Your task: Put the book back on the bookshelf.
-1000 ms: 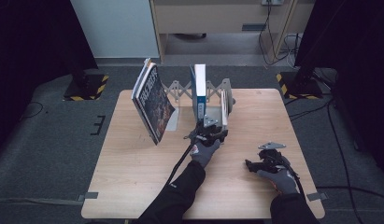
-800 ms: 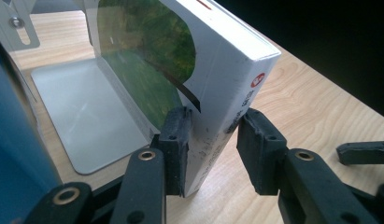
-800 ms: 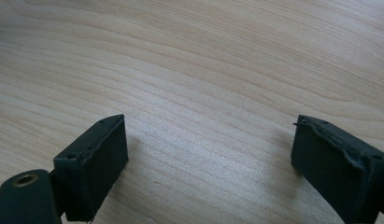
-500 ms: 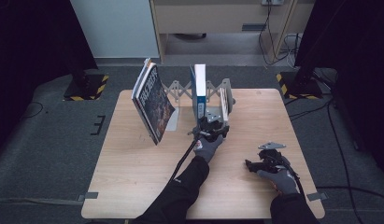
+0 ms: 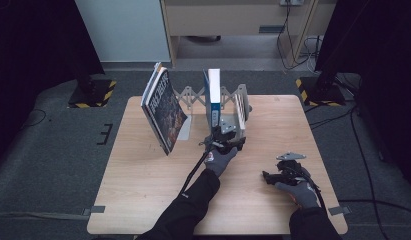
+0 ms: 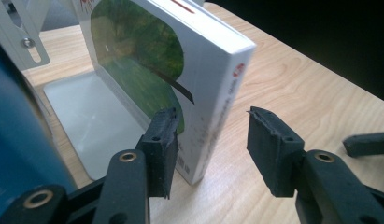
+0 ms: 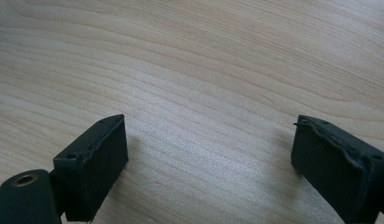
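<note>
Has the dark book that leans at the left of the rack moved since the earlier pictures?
No. In the high view the dark book leans as before, its lower corner at the same spot beside the rack's grey base plate.

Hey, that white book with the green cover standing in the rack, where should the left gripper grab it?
Grip the white book by its near upright spine edge, one pad on each cover, coming level from the person's side. It stands upright with that edge facing the left gripper, whose jaws, just opened, already straddle it; the blue book crowds one side.

books upright in rack, on table
</note>
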A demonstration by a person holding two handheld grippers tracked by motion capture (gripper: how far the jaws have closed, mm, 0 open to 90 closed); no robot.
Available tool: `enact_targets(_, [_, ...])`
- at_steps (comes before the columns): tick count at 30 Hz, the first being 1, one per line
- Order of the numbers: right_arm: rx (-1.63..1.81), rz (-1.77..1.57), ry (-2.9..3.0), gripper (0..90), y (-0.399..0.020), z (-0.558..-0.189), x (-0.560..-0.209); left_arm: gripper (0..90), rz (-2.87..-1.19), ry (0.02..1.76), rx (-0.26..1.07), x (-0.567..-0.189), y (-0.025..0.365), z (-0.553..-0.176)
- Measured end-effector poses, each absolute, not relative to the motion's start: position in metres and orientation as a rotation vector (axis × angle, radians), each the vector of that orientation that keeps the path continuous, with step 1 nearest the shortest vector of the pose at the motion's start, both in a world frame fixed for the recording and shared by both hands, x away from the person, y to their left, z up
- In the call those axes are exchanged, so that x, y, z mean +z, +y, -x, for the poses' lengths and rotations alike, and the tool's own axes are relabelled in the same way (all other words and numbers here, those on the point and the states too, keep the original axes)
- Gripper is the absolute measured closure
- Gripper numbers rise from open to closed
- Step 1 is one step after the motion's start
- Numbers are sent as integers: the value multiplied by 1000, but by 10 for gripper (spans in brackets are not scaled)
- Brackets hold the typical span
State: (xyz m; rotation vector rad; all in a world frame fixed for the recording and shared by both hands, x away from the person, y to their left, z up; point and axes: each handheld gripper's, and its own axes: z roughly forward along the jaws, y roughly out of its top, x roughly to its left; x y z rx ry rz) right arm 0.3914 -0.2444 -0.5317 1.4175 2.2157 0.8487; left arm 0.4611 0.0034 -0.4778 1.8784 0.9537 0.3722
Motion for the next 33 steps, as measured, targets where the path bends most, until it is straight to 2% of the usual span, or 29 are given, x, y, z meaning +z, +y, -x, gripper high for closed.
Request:
enact_targets(6, [848, -1413, 2214, 109, -244, -391, -532, 453, -1923, 881, 398, -471, 19, -439])
enact_targets(16, [852, -1419, 2204, 106, -244, -391, -533, 377, -2005, 838, 352, -463, 66, -408])
enact_targets(24, [847, -1431, 2208, 106, -244, -390, -531, 325, -2055, 891, 335, -479, 118, -382])
enact_targets(33, [886, -1440, 2214, 126, -245, -386, -522, 271, -2049, 1039, 323, -491, 183, -366])
